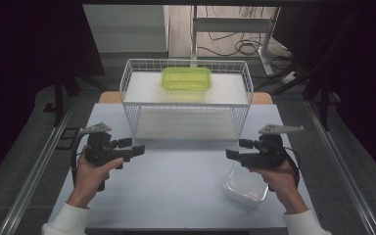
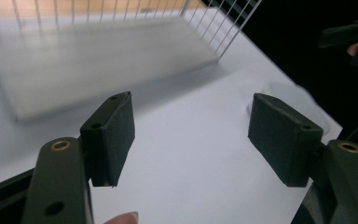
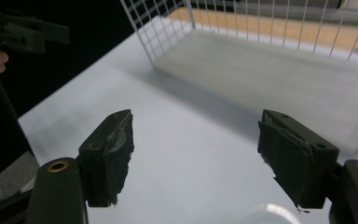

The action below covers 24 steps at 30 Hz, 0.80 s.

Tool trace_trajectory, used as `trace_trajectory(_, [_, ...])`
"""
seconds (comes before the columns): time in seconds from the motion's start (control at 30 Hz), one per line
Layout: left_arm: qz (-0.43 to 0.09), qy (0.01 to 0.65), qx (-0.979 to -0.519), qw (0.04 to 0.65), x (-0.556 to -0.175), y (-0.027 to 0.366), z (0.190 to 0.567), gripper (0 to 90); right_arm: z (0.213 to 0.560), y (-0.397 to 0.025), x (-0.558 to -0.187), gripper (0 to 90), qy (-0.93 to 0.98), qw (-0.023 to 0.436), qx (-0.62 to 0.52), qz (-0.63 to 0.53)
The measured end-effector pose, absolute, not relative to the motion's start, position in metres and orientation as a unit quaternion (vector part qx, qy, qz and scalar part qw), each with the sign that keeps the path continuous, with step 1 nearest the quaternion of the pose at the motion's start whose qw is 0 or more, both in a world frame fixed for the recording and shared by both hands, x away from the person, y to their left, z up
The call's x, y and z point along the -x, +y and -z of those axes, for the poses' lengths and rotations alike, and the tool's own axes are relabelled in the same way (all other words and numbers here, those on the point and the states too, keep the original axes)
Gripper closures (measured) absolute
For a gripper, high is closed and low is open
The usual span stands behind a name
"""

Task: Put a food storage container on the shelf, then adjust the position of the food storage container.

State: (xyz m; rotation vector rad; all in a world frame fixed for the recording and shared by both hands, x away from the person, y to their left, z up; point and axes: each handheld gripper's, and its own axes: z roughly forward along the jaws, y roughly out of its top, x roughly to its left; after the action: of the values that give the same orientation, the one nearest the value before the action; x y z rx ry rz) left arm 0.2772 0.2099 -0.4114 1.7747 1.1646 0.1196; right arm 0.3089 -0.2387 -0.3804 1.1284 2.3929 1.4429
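Both grippers, left gripper (image 1: 138, 150) and right gripper (image 1: 231, 153), jaws apart, empty, above table (image 1: 176, 186) near clear container (image 1: 245, 185)

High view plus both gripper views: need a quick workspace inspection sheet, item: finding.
Surface: pale table, bare between the grippers.
Job's things: clear container at the near right, just below the right gripper, not held; green container on top of the white wire rack at the far middle.
Clutter: nothing seen.
Grippers: left gripper and right gripper held above the table, pointing at each other; jaws of both open, nothing between them.
Cables: a black cable loops from each gripper; loose cables on the floor beyond the table.
Surroundings: metal rails along both table sides, a metal frame on the floor beyond the table, dark flanks.
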Motion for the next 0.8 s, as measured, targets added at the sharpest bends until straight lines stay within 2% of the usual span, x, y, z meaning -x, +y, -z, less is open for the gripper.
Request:
trace_trajectory(0.33, [-0.051, 0.509, -0.739, 0.438, -0.246, 0.21, 0.452, 31.6, 0.42, -0.248, -0.281, 28.5, 0.814, 0.051, -0.389, -0.427])
trace_trajectory(0.8, [-0.051, 0.502, -0.747, 0.434, -0.247, 0.209, 0.454, 31.0, 0.43, -0.24, -0.277, 29.5, 0.82, 0.051, -0.392, -0.415])
